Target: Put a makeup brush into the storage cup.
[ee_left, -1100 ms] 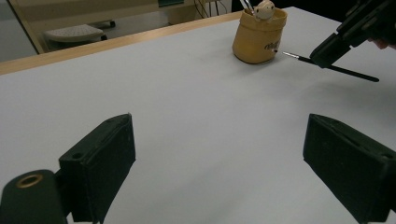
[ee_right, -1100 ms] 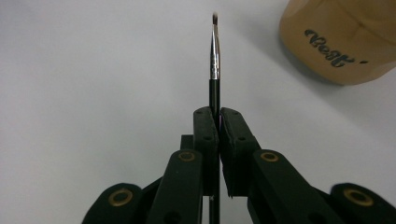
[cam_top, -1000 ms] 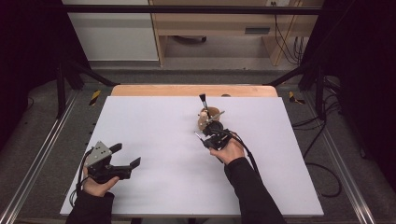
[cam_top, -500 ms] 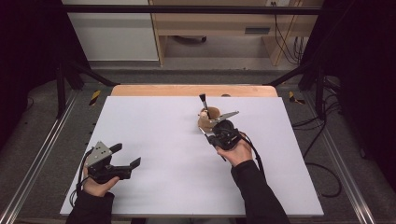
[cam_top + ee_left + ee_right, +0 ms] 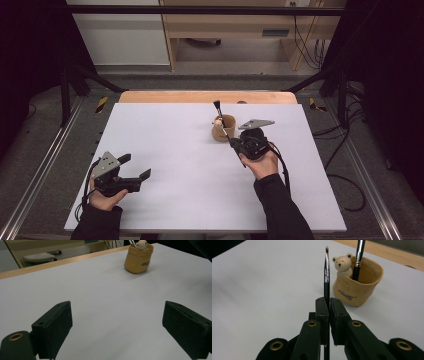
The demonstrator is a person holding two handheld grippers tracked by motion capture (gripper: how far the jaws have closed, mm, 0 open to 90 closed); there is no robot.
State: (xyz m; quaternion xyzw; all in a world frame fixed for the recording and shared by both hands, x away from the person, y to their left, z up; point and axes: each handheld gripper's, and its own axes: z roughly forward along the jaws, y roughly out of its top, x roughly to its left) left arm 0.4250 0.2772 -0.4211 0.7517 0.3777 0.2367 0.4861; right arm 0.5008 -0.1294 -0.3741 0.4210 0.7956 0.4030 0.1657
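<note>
Beside the tan cup, well inside the table edges, the right tool clamps a thin brush.

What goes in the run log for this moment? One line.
right tool: shut on thin brush | bear cup: one brush inside | left tool: open, idle

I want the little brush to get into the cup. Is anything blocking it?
Nothing much. The right tongs hold the thin brush upright just beside the cup. Inside the cup, a bear sits at the near rim and a bigger brush stands behind it, but the rest of the opening looks free.
</note>
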